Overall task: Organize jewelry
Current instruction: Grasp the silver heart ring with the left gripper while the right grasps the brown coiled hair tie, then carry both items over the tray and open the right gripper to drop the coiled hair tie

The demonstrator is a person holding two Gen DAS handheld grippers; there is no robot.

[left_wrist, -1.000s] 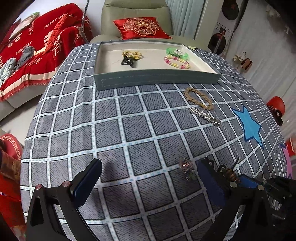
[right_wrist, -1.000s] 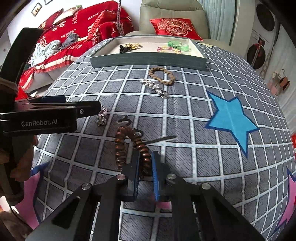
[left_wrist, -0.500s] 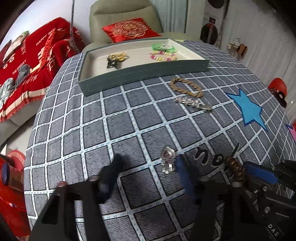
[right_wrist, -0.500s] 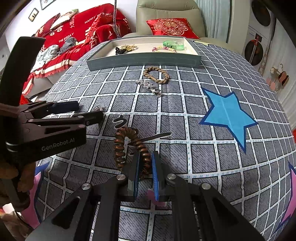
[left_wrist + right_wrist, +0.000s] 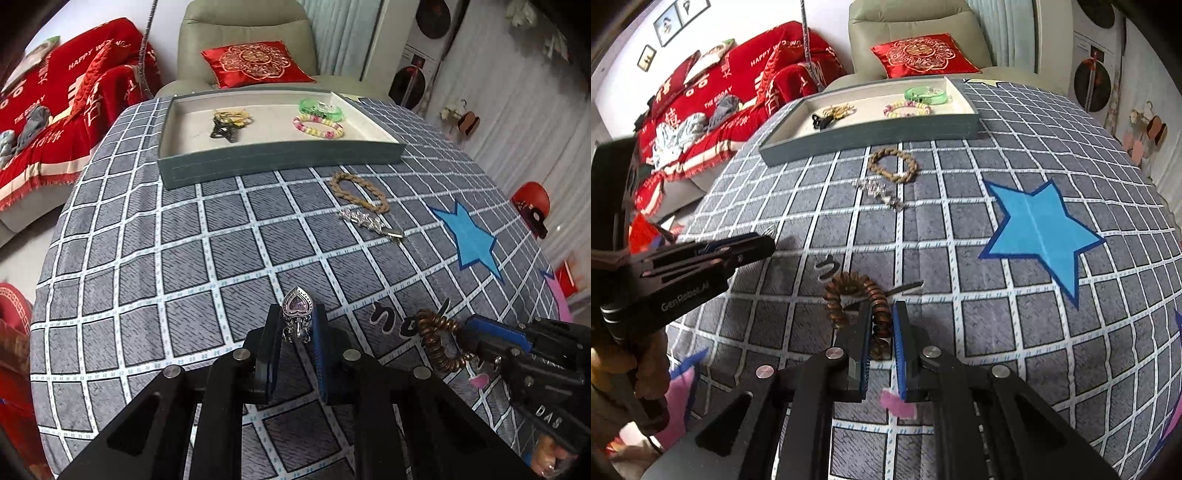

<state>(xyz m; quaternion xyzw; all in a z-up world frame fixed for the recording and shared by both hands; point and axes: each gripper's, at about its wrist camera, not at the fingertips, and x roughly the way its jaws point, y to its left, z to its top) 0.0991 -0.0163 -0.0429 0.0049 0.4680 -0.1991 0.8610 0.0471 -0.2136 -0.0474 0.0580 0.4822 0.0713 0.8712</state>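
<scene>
My left gripper [image 5: 295, 325] is shut on a silver ring with a purple heart stone [image 5: 297, 312], held just above the cloth. My right gripper [image 5: 881, 317] is shut on a brown spiral hair tie [image 5: 857, 299], which also shows in the left wrist view [image 5: 436, 339]. A grey jewelry tray [image 5: 280, 162] stands at the far side and holds a black and gold piece [image 5: 227, 123], a green bangle [image 5: 319, 107] and a pastel bead bracelet [image 5: 317, 125]. A tan braided bracelet [image 5: 358, 192] and a silver chain [image 5: 369, 223] lie on the cloth before the tray.
The table has a grey checked cloth with a blue star [image 5: 1038, 229]. A green armchair with a red cushion [image 5: 255, 62] stands behind the tray. A red-covered sofa [image 5: 55, 110] is at the left. The left gripper shows in the right wrist view [image 5: 701, 258].
My left gripper was open beside the ring and has now shut on it and raised it slightly. My right gripper stays shut on the hair tie, lifted a little.
</scene>
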